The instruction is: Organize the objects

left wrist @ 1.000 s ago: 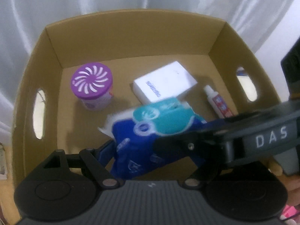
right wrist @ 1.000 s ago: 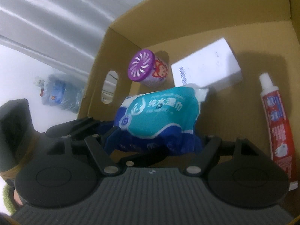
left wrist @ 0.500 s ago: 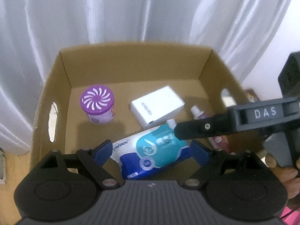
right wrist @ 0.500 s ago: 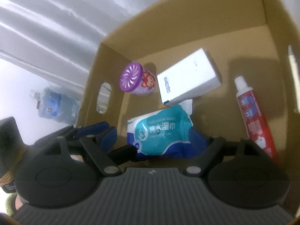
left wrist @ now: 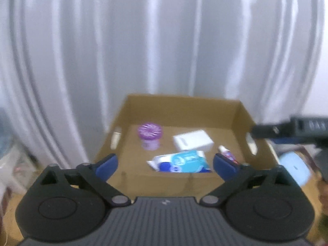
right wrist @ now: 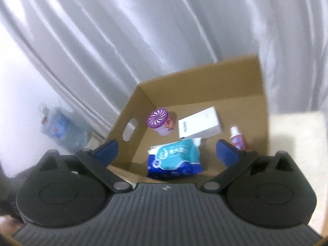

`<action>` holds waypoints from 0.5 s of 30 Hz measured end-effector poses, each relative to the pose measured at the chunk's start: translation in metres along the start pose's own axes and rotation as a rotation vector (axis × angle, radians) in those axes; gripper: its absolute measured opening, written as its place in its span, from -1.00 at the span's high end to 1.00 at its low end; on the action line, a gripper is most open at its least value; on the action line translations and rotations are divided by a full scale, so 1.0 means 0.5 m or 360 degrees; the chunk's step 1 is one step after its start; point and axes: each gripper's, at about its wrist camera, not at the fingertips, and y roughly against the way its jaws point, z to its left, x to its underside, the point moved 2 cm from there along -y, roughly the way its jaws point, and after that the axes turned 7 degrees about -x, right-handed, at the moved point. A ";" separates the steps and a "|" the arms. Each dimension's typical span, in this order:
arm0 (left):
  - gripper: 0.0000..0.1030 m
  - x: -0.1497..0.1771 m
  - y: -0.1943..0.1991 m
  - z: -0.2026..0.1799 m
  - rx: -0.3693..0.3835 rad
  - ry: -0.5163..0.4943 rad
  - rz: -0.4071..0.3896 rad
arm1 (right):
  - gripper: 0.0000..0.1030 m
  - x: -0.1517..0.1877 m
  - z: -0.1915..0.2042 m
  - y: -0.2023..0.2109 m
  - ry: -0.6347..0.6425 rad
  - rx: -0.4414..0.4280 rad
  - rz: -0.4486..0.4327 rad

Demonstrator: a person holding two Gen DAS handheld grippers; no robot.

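Both grippers, left gripper (left wrist: pixel 165 165) and right gripper (right wrist: pixel 167 150), opening wide, nothing between the jaws. Wet wipes pack (right wrist: pixel 174 158) lying flat inside cardboard box (left wrist: pixel 180 106), near front wall, beside white box (right wrist: pixel 199 125). Possible trouble: catching box rim when reaching in again, shifting everything inside.

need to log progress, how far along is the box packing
Done: the wipes pack, purple-lidded jar, white carton and toothpaste tube all lie in the cardboard box. In hand: nothing; the left tongs and right tongs are opening, empty. Left: no loose items show.
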 end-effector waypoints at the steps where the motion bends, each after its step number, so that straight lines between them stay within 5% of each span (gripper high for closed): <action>1: -1.00 0.011 0.011 0.004 -0.0051 0.0028 -0.0027 | -0.99 0.013 0.011 0.011 0.0066 0.0032 -0.0006; 5: -1.00 0.047 0.045 0.014 -0.0190 0.0077 -0.0044 | -0.99 0.064 0.053 0.045 0.0309 0.0160 -0.0020; 15: -1.00 0.083 0.016 0.016 -0.0072 0.0006 0.0011 | -0.98 0.133 0.124 0.063 0.0493 0.0385 -0.0091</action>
